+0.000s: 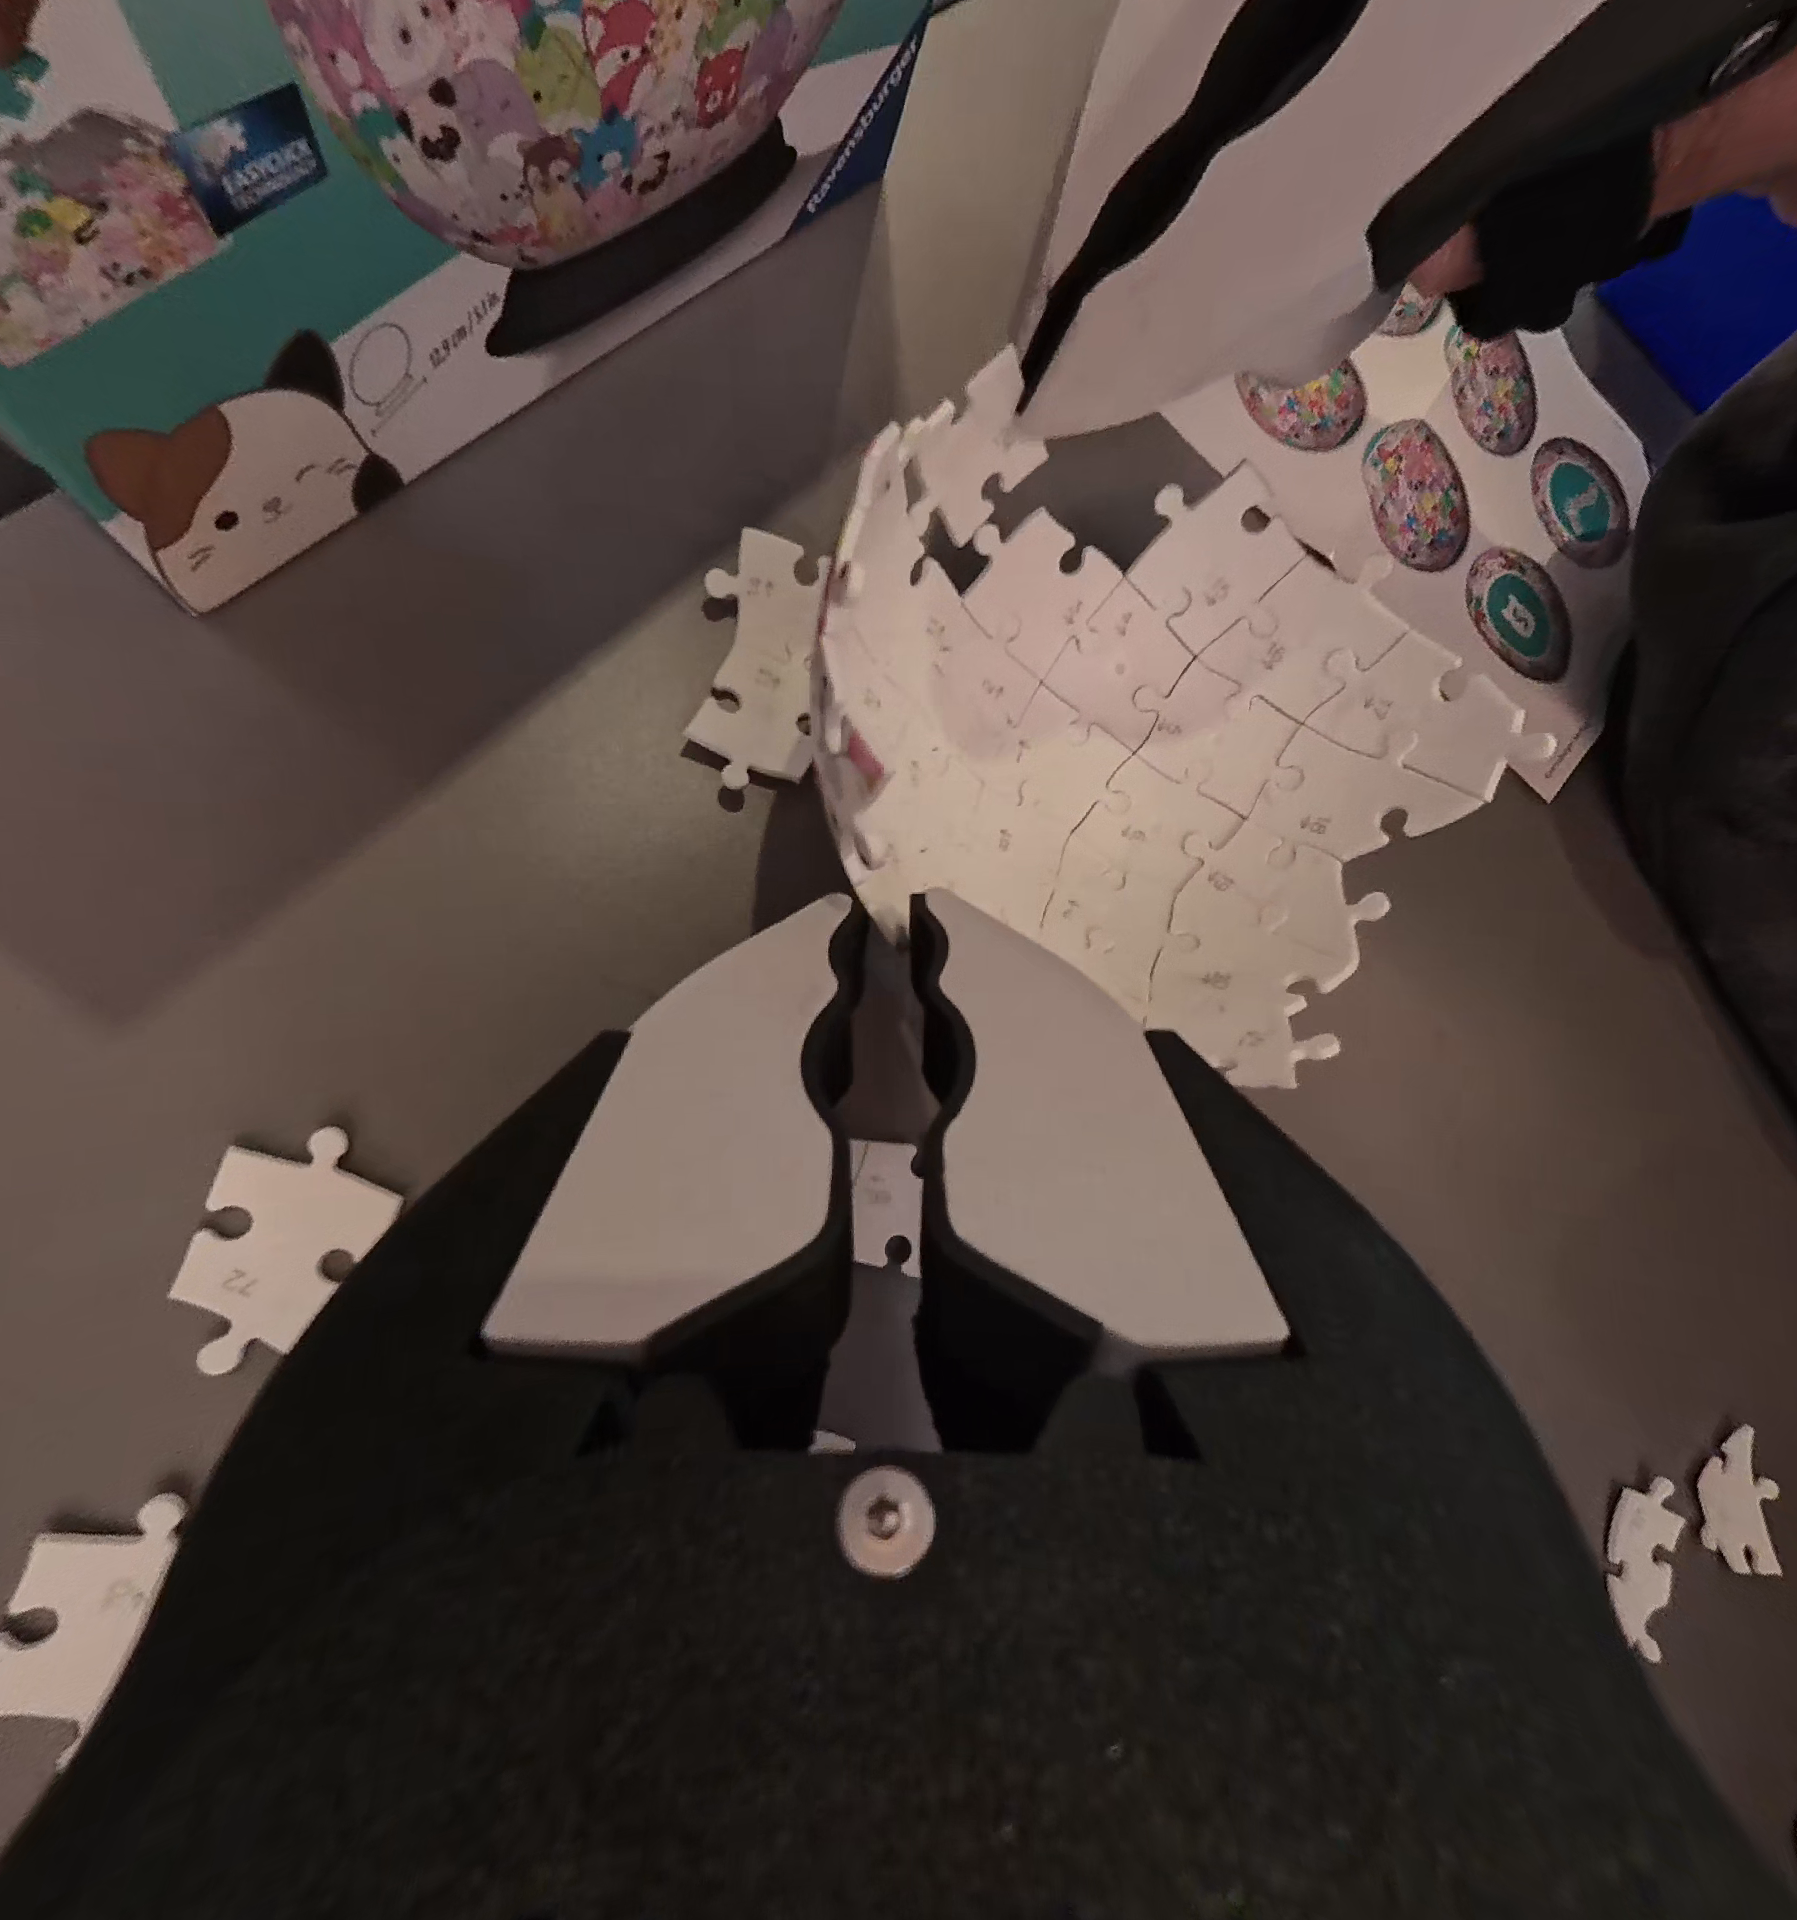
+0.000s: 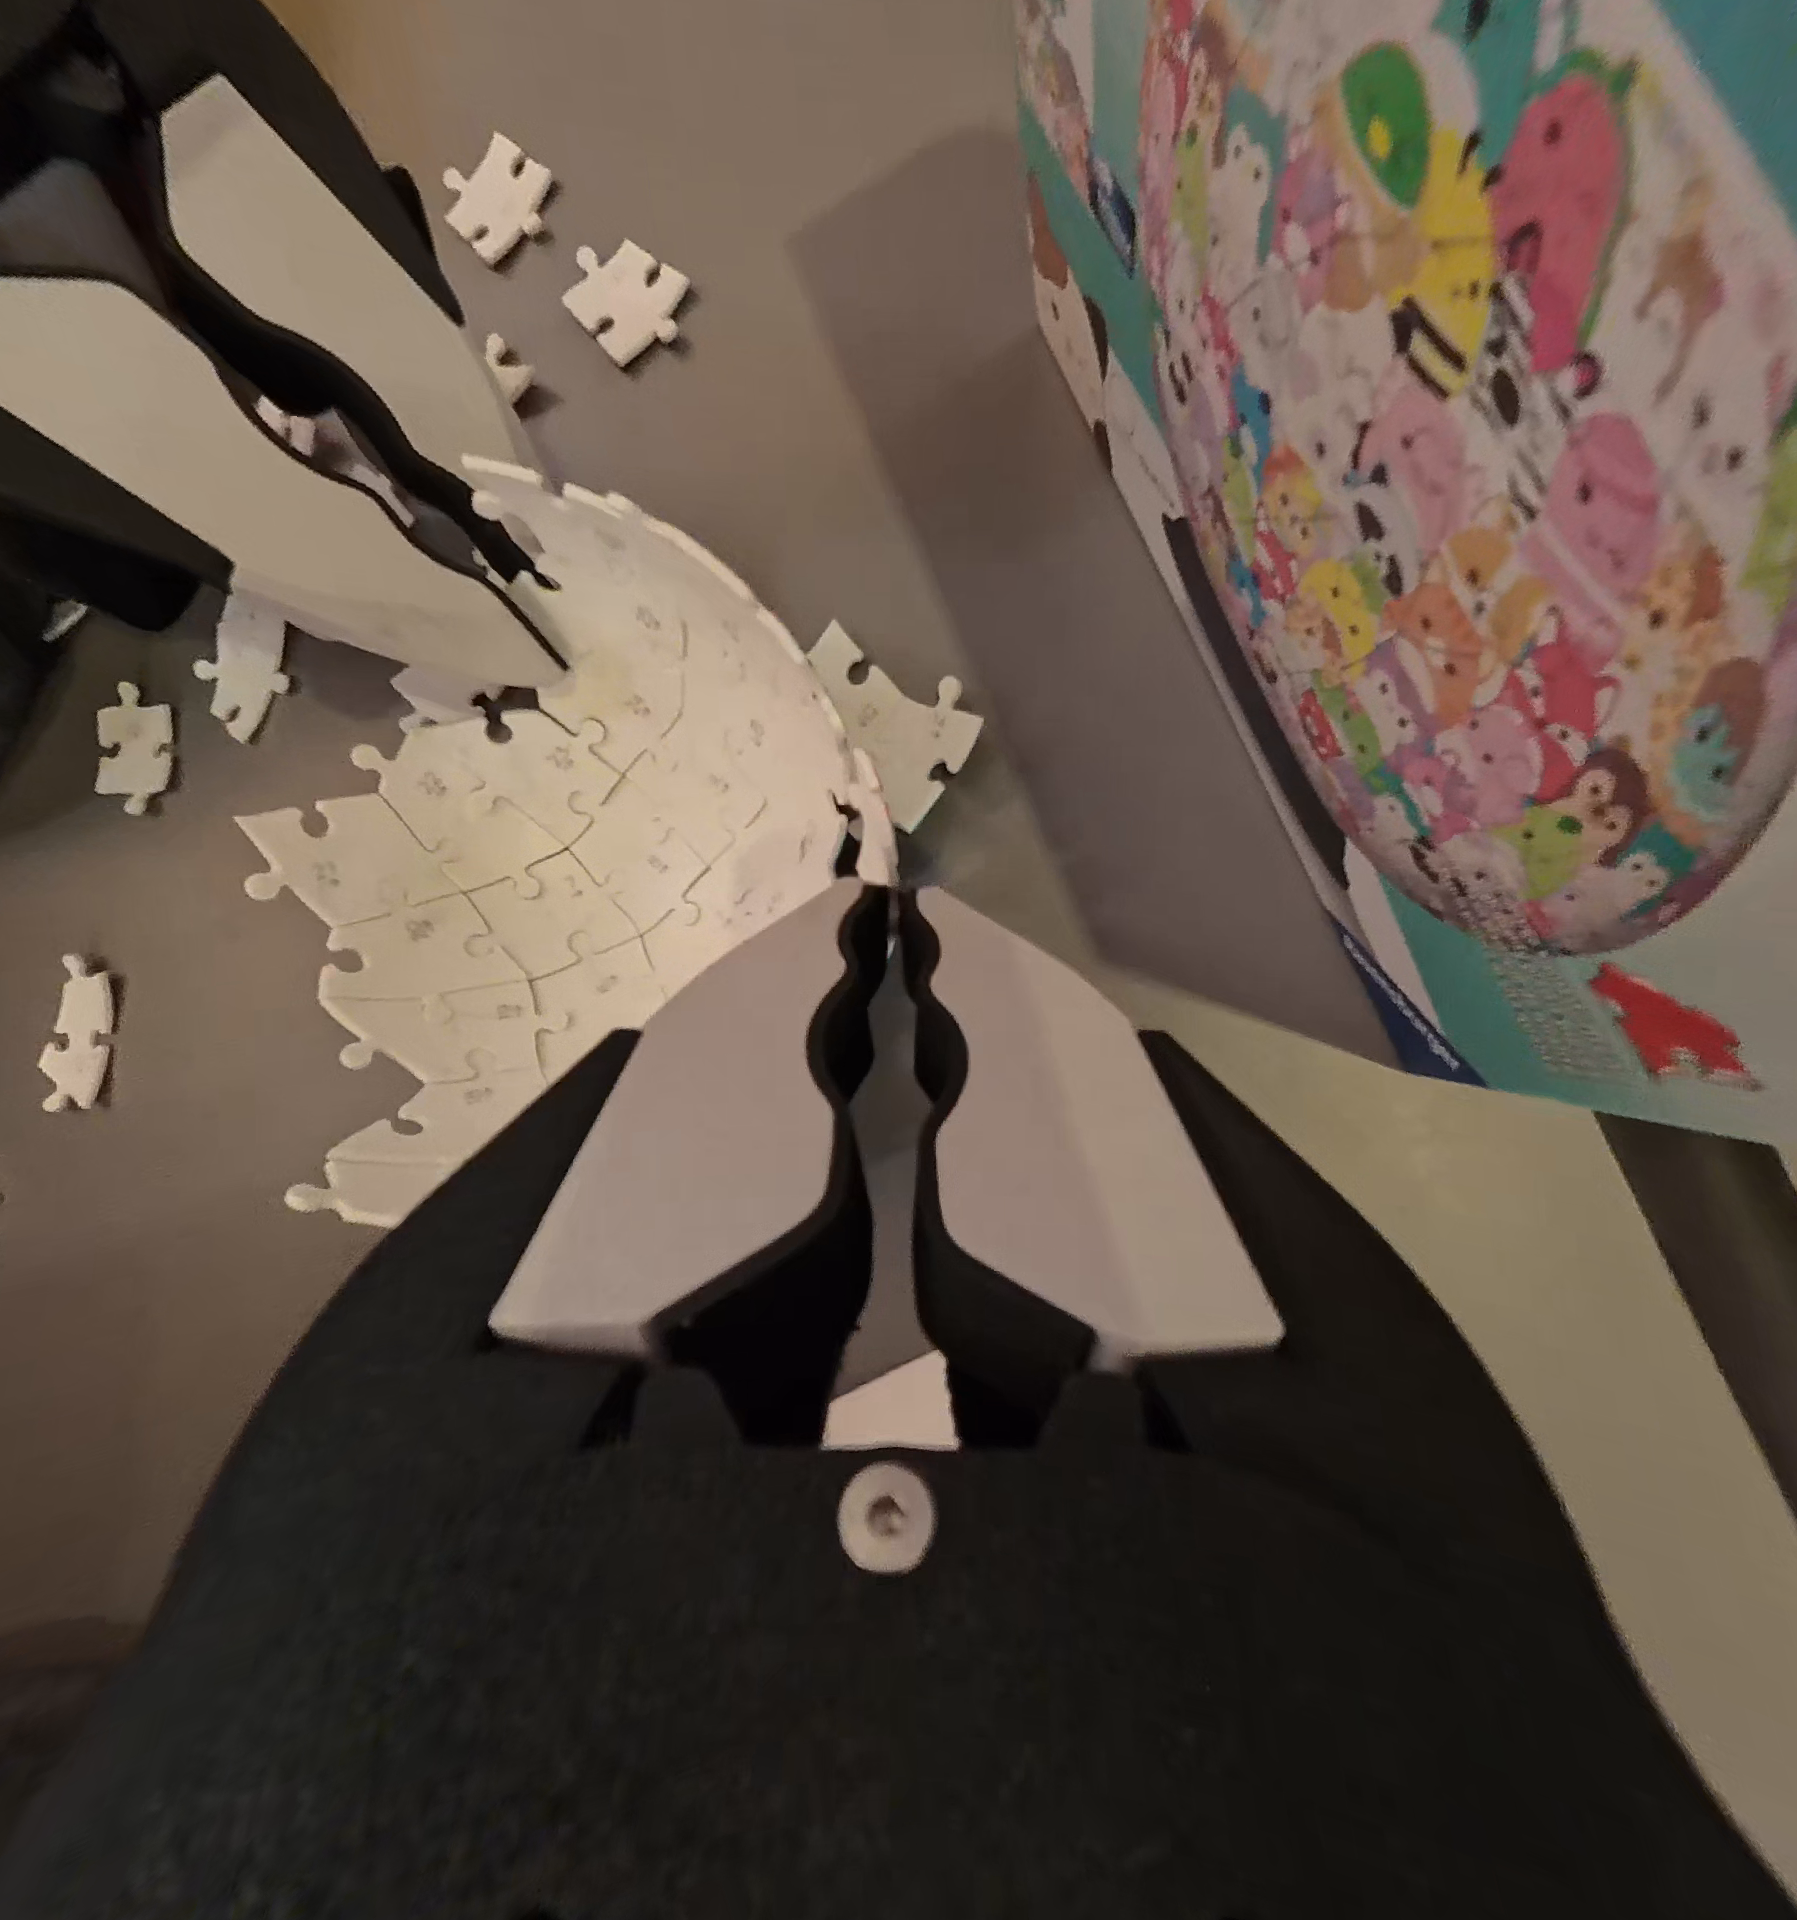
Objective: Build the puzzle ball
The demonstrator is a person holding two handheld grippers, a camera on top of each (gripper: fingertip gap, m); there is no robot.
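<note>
The partly built puzzle ball is a curved shell of joined white pieces, seen from its numbered inner side. It stands on the grey table. My left gripper is shut on the shell's near rim. My right gripper comes in from the upper right and is shut on a piece at the shell's far rim. In the right wrist view the shell lies left of my right gripper, which pinches its rim. The left gripper grips the opposite edge.
The puzzle box stands at the back left, and close on the right in the right wrist view. An instruction sheet lies behind the shell. Loose white pieces lie scattered; a joined pair lies beside the shell. My hands' fingertips stand some 10 cm from each other.
</note>
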